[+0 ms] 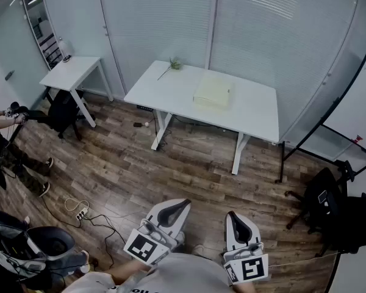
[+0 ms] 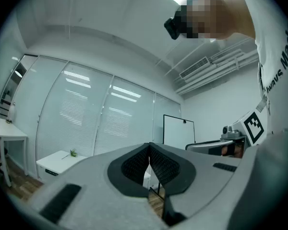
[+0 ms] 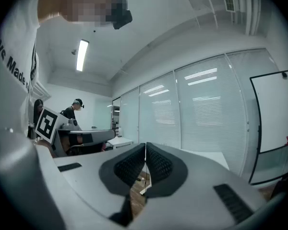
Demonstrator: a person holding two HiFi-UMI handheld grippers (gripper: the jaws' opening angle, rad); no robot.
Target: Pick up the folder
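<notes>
A pale yellow folder (image 1: 213,91) lies flat on the right half of a white desk (image 1: 171,90) across the room in the head view. Both grippers are held close to my body at the bottom of that view, far from the desk. My left gripper (image 1: 180,204) is shut with nothing between its jaws, and in the left gripper view its tips (image 2: 149,146) meet. My right gripper (image 1: 232,215) is shut and empty too; its tips (image 3: 145,145) touch in the right gripper view. The folder does not show in either gripper view.
A small green sprig (image 1: 174,63) lies at the desk's far left. A smaller white side table (image 1: 70,72) stands at the left, a whiteboard (image 1: 360,121) and black chairs (image 1: 320,200) at the right. Cables and a power strip (image 1: 80,213) lie on the wood floor. A person (image 1: 6,151) stands at the far left.
</notes>
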